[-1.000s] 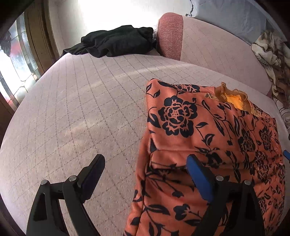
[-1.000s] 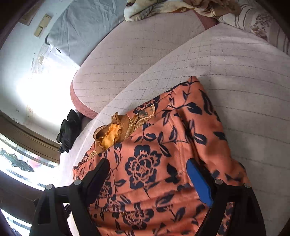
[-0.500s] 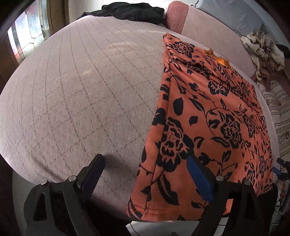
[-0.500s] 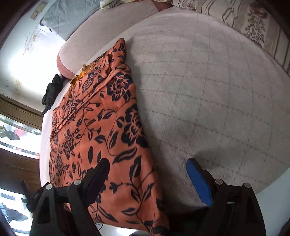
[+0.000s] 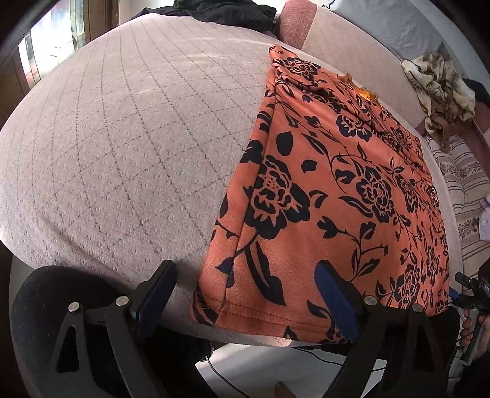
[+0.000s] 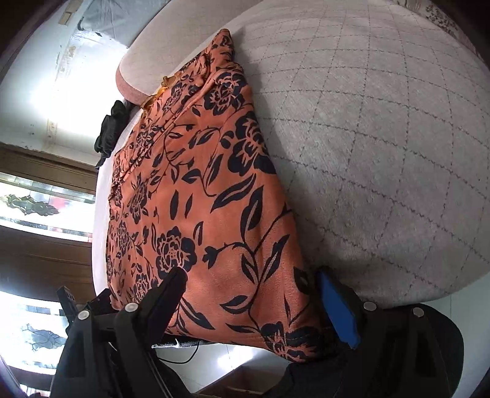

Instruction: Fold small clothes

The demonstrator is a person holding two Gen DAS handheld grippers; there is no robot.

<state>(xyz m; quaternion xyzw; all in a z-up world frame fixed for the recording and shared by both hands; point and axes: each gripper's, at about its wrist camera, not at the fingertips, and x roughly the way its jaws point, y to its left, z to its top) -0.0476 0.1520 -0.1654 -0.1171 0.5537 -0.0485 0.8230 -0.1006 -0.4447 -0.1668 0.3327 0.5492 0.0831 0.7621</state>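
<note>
An orange garment with a black flower print (image 5: 337, 189) lies flat and lengthwise on the pinkish quilted bed (image 5: 122, 153), its hem at the near edge and its yellow collar (image 5: 364, 91) far away. My left gripper (image 5: 245, 294) is open over the hem's left corner, one finger off the cloth and one above it. In the right wrist view the same garment (image 6: 199, 199) fills the left half. My right gripper (image 6: 254, 300) is open astride the hem's right corner. Neither pair of pads presses the cloth. The other hand's gripper (image 5: 471, 287) shows at the right edge.
Dark clothes (image 5: 220, 12) lie at the bed's far end beside a padded headboard (image 5: 337, 39). A crumpled patterned cloth (image 5: 438, 91) and a striped cushion (image 5: 459, 183) lie to the right. Windows (image 6: 39, 211) are on the left. Pale floor with a cable (image 5: 260, 367) lies below the near edge.
Both grippers drew back from the collar end to the near hem. The garment now shows flat along its whole length. Both stayed open.
</note>
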